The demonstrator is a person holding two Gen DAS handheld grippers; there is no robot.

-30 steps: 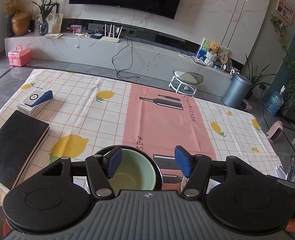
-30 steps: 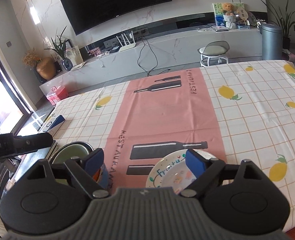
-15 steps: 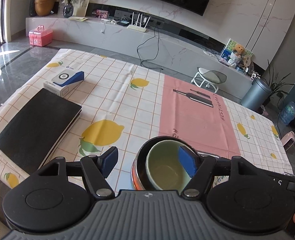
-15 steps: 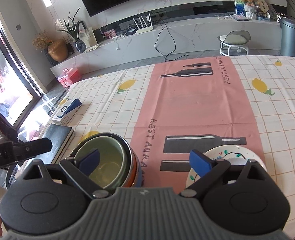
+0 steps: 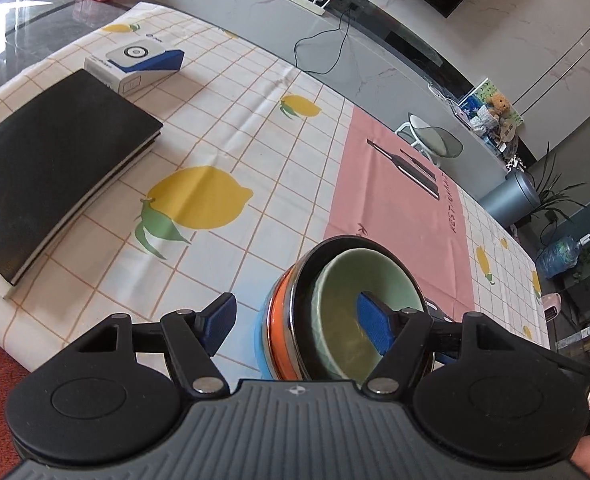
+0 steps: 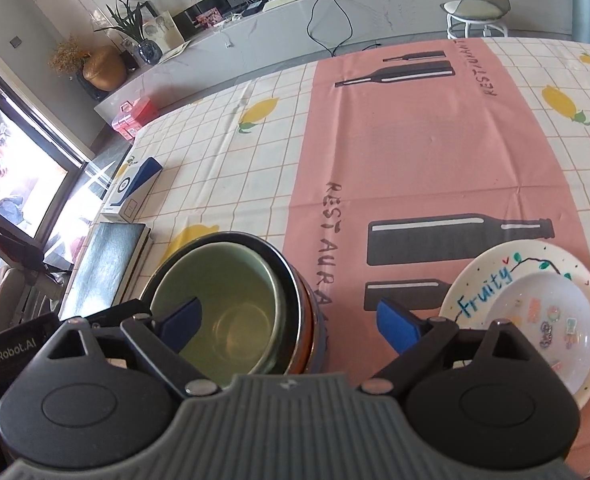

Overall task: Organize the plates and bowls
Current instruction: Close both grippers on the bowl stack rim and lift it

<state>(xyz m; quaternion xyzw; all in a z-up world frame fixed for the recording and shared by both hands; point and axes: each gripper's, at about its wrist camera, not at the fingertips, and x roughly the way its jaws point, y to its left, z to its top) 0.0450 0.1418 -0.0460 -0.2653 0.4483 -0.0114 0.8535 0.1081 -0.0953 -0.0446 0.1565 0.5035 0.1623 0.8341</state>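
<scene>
A stack of nested bowls (image 5: 295, 320) stands near the table's front edge: a pale green bowl (image 5: 355, 280) inside a black one, above orange and blue ones. My left gripper (image 5: 299, 320) is open and straddles the stack's left wall, right finger inside the green bowl. In the right wrist view the stack (image 6: 295, 280) sits left. My right gripper (image 6: 291, 320) is open around its right wall, left finger over the green bowl (image 6: 223, 284). A white "Fruity" plate (image 6: 495, 276) holding a small white bowl (image 6: 547, 320) lies to the right.
A black notebook (image 5: 43, 168) and a white and blue box (image 5: 135, 60) lie on the left of the lemon-print tablecloth (image 5: 231, 128). The pink runner (image 6: 415, 140) crosses the middle. The table's front edge is just below both grippers.
Both grippers have tilted down and closed in on the bowl stack. The left one shifted left so the stack's wall sits between its fingers; the right one shifted left over the stack.
</scene>
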